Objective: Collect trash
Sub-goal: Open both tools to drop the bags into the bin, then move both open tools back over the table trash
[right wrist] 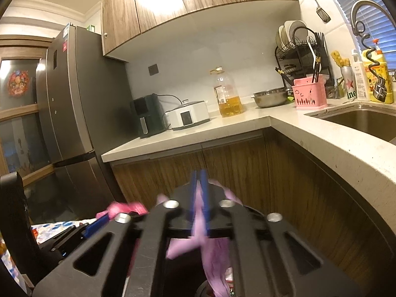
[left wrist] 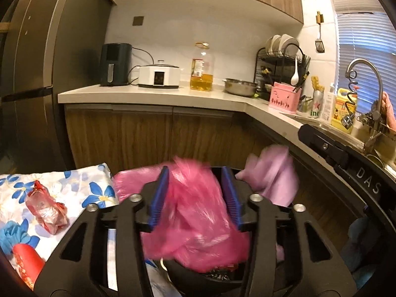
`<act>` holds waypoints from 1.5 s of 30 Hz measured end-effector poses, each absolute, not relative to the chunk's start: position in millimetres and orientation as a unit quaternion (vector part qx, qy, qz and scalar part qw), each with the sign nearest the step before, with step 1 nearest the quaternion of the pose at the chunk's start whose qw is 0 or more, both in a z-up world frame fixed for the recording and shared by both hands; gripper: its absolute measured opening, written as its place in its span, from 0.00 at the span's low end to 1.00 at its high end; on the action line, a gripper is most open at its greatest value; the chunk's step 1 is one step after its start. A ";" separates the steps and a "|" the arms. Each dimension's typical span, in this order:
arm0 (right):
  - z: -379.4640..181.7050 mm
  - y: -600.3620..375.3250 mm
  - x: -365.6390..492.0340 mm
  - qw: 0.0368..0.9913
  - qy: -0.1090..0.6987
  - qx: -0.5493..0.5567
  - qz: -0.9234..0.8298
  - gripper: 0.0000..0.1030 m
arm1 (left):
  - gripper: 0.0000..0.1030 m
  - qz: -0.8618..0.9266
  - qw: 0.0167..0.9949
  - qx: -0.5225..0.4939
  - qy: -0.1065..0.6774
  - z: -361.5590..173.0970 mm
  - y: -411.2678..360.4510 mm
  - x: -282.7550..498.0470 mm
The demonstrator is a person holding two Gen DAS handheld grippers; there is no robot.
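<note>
Here, both tongs point nearly level toward the far counter (right wrist: 188,143). Left tongs (left wrist: 195,193) stand half-open around a pink bag (left wrist: 193,212); right tongs (right wrist: 199,198), nearly closed, pinch a lilac bag (right wrist: 212,259).

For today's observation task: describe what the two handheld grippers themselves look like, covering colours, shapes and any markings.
Both match. The left gripper has black linkage arms with long slotted cut-outs, round silver pivot bolts, and two flat blue ribbed pads. The right gripper has the same black slotted arms, silver bolts and narrow blue fingers. Raised letters "DAS" mark its black body in the left view. No cables or sleeves show.
</note>
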State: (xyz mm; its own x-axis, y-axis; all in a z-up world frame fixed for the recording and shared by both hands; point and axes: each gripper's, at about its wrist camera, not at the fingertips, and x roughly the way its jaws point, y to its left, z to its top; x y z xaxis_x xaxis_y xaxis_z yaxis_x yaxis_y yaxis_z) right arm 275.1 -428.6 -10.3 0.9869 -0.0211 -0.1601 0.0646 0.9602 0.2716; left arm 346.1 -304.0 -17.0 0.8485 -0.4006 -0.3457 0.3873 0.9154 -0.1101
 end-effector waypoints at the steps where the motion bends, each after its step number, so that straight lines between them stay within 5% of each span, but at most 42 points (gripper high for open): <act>1: -10.3 -428.5 274.8 0.987 0.077 0.140 -0.022 0.27 | 0.49 -0.203 0.962 -0.018 0.182 -16.7 -302.6 345.9; 6: -10.2 -430.9 268.1 0.986 0.074 0.146 -0.030 0.27 | 0.62 -0.203 0.962 -0.034 0.178 -14.6 -294.7 342.6; 17: -9.5 -422.3 238.0 0.986 0.071 0.145 -0.045 0.62 | 0.82 -0.162 0.969 -0.065 0.174 -8.1 -263.7 315.7; 26: -5.9 -399.6 203.4 0.986 0.075 0.147 -0.036 0.78 | 0.90 -0.126 0.977 -0.051 0.164 -5.4 -227.9 262.1; 45: -17.4 -297.3 152.3 0.989 0.089 0.115 0.033 0.80 | 0.93 0.017 0.988 -0.030 0.152 -39.6 -94.0 170.3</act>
